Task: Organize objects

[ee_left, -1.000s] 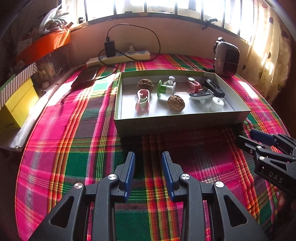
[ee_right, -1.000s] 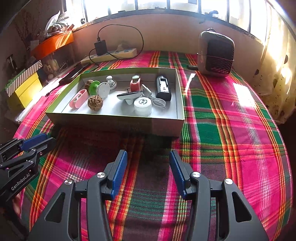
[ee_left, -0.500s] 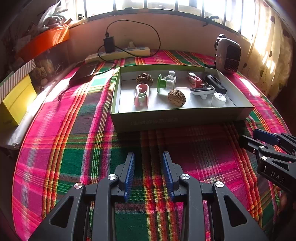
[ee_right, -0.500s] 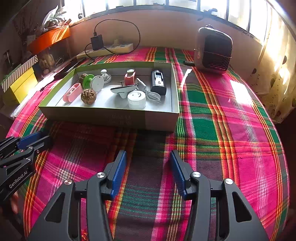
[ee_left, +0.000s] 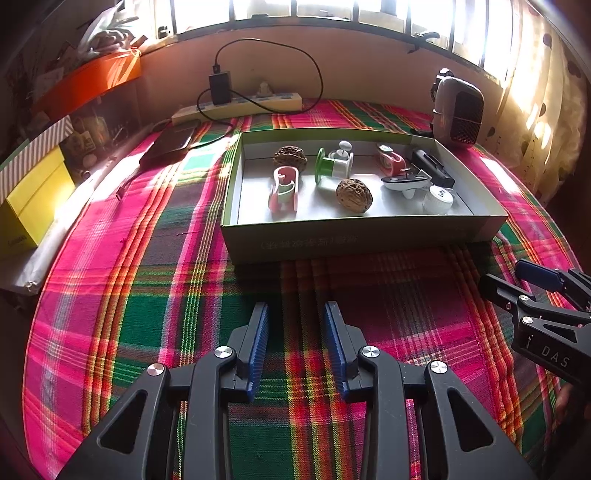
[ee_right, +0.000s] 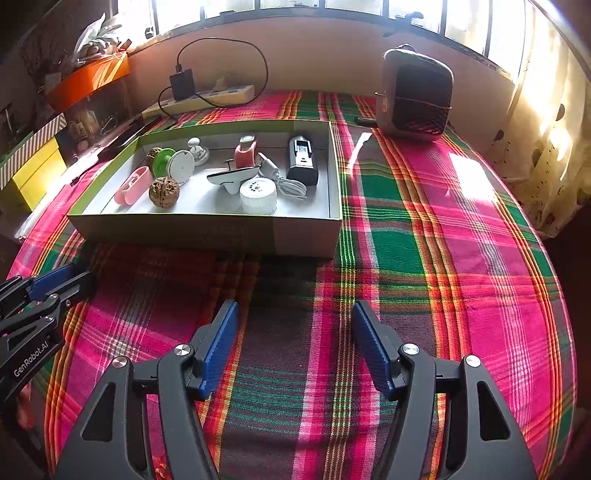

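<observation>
Harsh backlight from blown-out windows [ee_left: 332, 11] (fisheye-bent edges), dim corners.

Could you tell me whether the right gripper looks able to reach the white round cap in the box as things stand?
Probably yes: the right gripper is open and empty, and the white round cap sits uncovered near the box's low front wall.

A shallow green-rimmed cardboard box [ee_left: 362, 236] sits before me on the pink-and-green plaid cloth [ee_left: 147, 295]. Inside it lie two wrinkled brown walnuts [ee_left: 354, 195]; behind it, a cream power strip [ee_left: 240, 107]; right of it, a small dark-grilled heater [ee_right: 417, 96].
</observation>
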Demonstrator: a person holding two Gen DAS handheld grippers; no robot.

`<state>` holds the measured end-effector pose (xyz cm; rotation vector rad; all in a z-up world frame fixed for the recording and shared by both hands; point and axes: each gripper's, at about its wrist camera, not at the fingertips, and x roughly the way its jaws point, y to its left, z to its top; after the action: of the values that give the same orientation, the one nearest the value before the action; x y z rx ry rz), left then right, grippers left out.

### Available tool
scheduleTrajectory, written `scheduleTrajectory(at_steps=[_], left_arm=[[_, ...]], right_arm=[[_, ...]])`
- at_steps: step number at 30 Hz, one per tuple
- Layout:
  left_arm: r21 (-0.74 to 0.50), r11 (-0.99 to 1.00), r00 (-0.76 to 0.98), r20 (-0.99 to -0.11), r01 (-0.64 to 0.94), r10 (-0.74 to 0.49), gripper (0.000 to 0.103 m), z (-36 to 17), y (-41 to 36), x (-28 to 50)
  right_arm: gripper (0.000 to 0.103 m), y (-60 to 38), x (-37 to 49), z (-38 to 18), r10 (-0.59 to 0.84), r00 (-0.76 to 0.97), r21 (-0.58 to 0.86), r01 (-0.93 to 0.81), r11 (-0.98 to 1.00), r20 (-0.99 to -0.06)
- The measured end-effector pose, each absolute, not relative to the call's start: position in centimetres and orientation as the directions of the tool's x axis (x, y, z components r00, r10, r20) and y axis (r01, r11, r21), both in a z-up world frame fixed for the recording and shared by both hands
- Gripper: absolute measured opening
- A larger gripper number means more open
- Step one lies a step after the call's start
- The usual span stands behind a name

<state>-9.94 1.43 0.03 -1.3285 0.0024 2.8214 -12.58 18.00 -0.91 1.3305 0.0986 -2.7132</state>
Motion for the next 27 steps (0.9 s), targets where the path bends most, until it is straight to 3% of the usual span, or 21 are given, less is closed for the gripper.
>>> scheduleTrajectory(at_steps=[27], left_arm=[[-0.007, -1.000, -0.637, -0.771, -0.021, 0.019, 0.029, 0.02, 1.42, -9.95]], right_arm=[[0.065, 18.00, -12.56, -1.00, -0.075, -0.607, -0.007, 0.132, -0.991, -0.791]])
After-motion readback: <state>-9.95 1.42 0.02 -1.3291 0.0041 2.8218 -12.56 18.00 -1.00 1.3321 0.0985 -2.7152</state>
